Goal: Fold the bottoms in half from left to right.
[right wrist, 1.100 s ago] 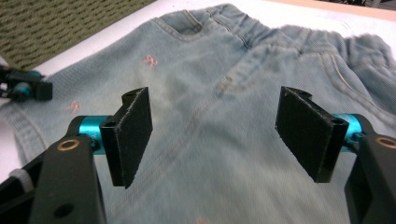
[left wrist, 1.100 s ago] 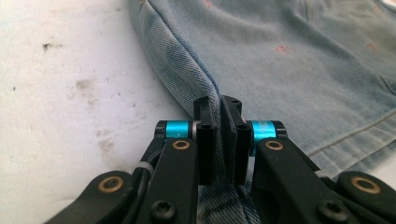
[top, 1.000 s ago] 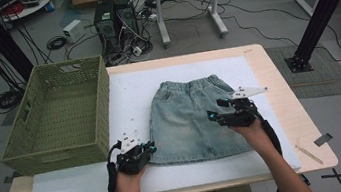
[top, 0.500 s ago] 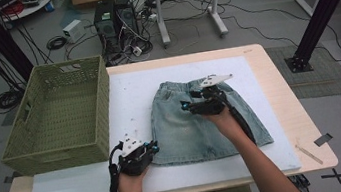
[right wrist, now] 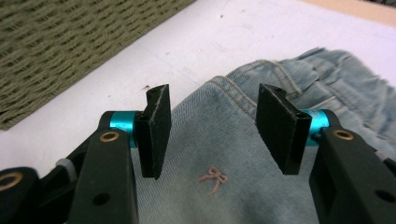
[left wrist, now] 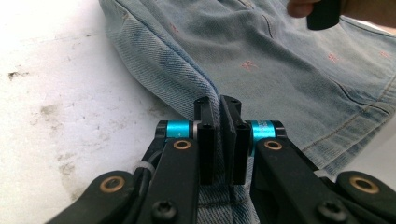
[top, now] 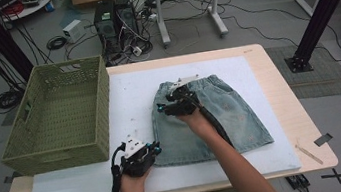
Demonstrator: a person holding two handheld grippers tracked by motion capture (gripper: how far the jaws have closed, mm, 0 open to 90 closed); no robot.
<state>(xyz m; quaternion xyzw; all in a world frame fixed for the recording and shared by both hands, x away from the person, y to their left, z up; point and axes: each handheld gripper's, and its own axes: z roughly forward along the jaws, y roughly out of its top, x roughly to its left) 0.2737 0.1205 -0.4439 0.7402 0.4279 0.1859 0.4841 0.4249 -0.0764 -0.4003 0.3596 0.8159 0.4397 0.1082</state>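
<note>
Denim skirt (top: 211, 115) on mat, beside basket (top: 60, 116)

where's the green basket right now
In the high view the green woven basket sits at the table's left end, left of the denim skirt on the white mat.

- One denim skirt (top: 207, 121), spread flat on the mat.
- One white mat (top: 128, 97) covering the worktop (top: 288, 84).
- One green woven basket (top: 60, 116), left of the skirt.
- Two tools: left tool (top: 152, 151) and right tool (top: 162, 108).
- Two hands, one behind each tool.
- One pink bow (right wrist: 213, 178) stitched on the denim between the right tool's jaws.
</note>
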